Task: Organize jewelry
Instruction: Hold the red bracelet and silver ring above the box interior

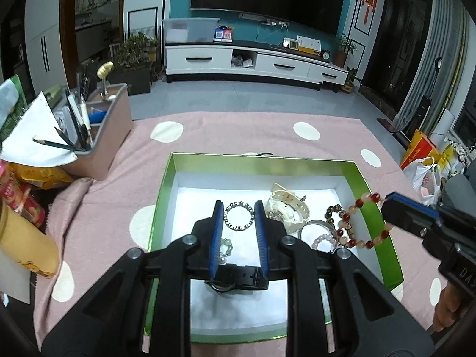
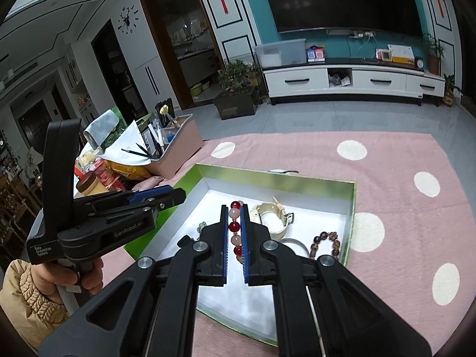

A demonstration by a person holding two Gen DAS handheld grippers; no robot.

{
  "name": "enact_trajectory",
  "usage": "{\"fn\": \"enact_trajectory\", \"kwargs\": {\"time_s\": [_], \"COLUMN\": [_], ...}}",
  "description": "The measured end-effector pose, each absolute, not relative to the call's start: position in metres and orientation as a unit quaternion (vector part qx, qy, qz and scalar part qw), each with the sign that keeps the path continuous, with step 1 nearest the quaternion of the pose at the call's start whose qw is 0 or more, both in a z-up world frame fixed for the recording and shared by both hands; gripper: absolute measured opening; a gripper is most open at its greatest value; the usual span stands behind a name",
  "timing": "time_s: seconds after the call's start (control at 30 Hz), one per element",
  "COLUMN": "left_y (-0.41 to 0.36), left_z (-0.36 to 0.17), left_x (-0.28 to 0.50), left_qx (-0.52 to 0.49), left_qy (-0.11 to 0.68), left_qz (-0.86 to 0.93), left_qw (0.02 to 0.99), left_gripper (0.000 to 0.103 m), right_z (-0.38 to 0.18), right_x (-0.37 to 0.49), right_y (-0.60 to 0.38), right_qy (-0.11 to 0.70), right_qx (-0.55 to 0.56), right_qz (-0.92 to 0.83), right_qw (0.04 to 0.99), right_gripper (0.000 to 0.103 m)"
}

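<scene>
A green box [image 1: 372,202] with a white floor sits on the pink dotted cloth. In it lie a metal link bracelet [image 1: 239,216], a cream watch [image 1: 287,208], a brown bead bracelet [image 1: 334,212], a silver bangle [image 1: 315,227], a pale pink bead bracelet [image 1: 322,239] and a black watch [image 1: 235,278]. My left gripper [image 1: 238,208] is open above the box, over the link bracelet. My right gripper [image 2: 235,208] is shut on a red and pink bead bracelet [image 2: 235,226], which hangs over the box's right side in the left wrist view [image 1: 366,220].
A pink desk organiser [image 1: 110,131] with pencils stands at the back left, with snack packets [image 1: 20,196] and a yellow bottle [image 1: 26,247] beside it. A small dark clip [image 1: 261,154] lies behind the box. Bags [image 1: 425,172] sit at the right.
</scene>
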State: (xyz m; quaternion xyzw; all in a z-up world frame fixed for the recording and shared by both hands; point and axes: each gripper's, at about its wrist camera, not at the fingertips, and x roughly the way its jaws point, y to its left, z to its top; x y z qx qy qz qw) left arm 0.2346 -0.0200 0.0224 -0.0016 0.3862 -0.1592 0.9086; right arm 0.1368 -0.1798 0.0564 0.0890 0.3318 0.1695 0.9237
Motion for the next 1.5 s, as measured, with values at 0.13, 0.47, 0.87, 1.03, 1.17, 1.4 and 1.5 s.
{"fn": "enact_trajectory", "kwargs": {"time_s": [0.13, 0.47, 0.87, 1.03, 1.17, 1.4, 1.5], "left_y": [-0.017, -0.026, -0.029, -0.031, -0.031, -0.032, -0.032], "left_z": [0.013, -0.008, -0.022, -0.025, -0.026, -0.028, -0.029], "left_x": [0.246, 0.260, 0.270, 0.272, 0.273, 0.275, 0.275], "left_qx": [-0.015, 0.005, 0.016, 0.019, 0.020, 0.020, 0.021], "left_qy": [0.402, 0.421, 0.432, 0.434, 0.434, 0.436, 0.437], "left_qz": [-0.159, -0.149, -0.142, -0.142, -0.142, -0.141, -0.141], "left_qw": [0.901, 0.895, 0.891, 0.889, 0.889, 0.888, 0.888], "left_gripper": [0.021, 0.021, 0.021, 0.021, 0.021, 0.021, 0.021], "right_z": [0.049, 0.031, 0.020, 0.015, 0.013, 0.010, 0.009], "right_x": [0.143, 0.154, 0.166, 0.170, 0.171, 0.172, 0.173], "right_y": [-0.177, -0.163, -0.155, -0.152, -0.153, -0.152, -0.152], "right_qy": [0.344, 0.371, 0.388, 0.394, 0.396, 0.400, 0.401], "right_qx": [0.095, 0.091, 0.089, 0.088, 0.087, 0.087, 0.087], "right_qz": [0.177, 0.186, 0.188, 0.187, 0.186, 0.185, 0.184], "right_qw": [0.917, 0.905, 0.898, 0.895, 0.895, 0.894, 0.893], "right_gripper": [0.007, 0.007, 0.007, 0.007, 0.007, 0.007, 0.007]}}
